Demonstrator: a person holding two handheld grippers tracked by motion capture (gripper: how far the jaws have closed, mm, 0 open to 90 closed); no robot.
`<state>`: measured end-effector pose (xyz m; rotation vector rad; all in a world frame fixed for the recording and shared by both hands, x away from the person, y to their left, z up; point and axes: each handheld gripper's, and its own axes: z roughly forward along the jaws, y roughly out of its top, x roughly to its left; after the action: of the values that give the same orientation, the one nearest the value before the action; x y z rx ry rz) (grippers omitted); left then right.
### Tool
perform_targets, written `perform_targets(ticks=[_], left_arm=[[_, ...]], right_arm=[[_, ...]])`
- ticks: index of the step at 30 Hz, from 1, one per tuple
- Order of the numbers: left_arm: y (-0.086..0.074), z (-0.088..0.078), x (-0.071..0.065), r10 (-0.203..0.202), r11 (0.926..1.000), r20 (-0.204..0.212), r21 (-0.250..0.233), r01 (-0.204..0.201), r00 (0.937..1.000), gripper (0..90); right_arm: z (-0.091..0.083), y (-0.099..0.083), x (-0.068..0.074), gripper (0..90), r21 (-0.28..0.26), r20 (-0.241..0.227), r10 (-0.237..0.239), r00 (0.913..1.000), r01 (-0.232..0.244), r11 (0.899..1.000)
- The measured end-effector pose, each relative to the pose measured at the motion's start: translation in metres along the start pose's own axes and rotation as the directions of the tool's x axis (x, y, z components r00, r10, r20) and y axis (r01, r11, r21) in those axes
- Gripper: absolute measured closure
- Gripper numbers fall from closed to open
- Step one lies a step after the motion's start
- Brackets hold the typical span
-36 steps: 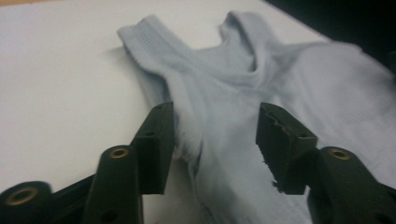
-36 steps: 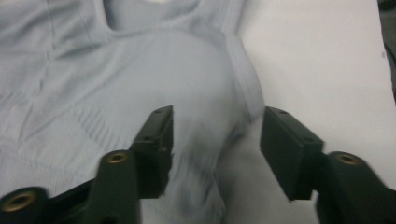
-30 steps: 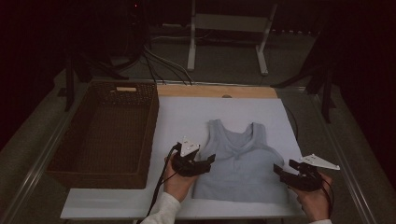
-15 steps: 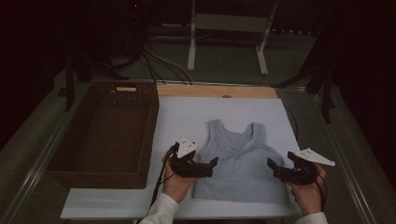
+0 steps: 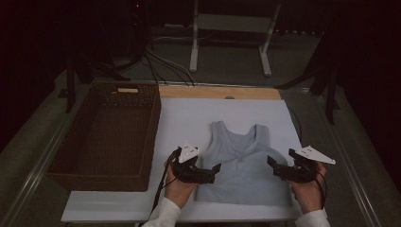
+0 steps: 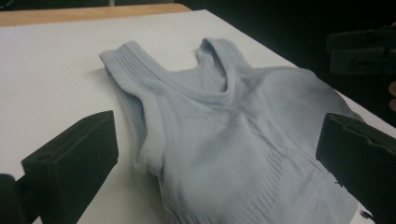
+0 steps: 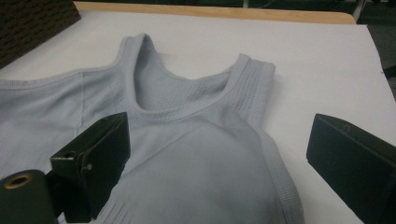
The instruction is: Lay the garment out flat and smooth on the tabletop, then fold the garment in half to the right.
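A pale blue tank top [image 5: 242,163] lies flat on the white board [image 5: 189,118], right of the wicker basket [image 5: 106,137]. The left gripper [image 5: 215,171] and right gripper [image 5: 272,165] flank its lower sides, jaws just opened wide apart, gripping nothing.

Tank top [image 5: 241,165] ribbed knit cloth, matt; basket [image 5: 106,132] rough wicker; table [image 5: 189,113] smooth.

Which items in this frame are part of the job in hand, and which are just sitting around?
In use: pale blue tank top, spread flat on the white board; left gripper and right gripper, jaws just opened, nothing between them.

Idle: wicker basket, cables, metal stand.
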<state>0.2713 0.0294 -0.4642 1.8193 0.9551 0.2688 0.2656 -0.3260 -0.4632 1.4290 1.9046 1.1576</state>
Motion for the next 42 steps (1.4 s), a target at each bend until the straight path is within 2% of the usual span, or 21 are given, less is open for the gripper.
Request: perform_targets(ticks=[5,17,28,36,42], left_arm=[[-0.007,0.003,-0.002,-0.001,0.9998,0.021,0.02,0.001,0.9998,0.0],[-0.02,0.008,-0.007,0.026,0.9977,0.033,0.061,-0.028,0.9991,0.0],[-0.029,0.009,-0.008,0.012,0.9972,0.026,0.073,-0.014,0.9996,0.0],[-0.037,0.013,-0.007,-0.007,0.9926,0.011,0.122,0.006,0.9999,0.1],[-0.044,0.017,-0.006,-0.01,0.9855,0.0,0.169,0.01,0.9999,0.2]], right_arm=[[-0.002,0.0,-0.001,6.5,-0.013,0.006,0.006,1.0,-0.006,1.0],[-0.005,-0.002,0.001,6.5,-0.029,0.008,0.001,1.0,-0.001,1.0],[-0.009,-0.003,0.001,6.5,-0.04,0.012,0.003,0.9999,-0.002,0.999],[-0.011,-0.004,0.0,6.6,-0.045,0.015,0.003,0.9999,-0.003,0.999],[-0.012,-0.005,0.0,6.6,-0.05,0.017,0.008,0.9998,-0.007,0.999]])
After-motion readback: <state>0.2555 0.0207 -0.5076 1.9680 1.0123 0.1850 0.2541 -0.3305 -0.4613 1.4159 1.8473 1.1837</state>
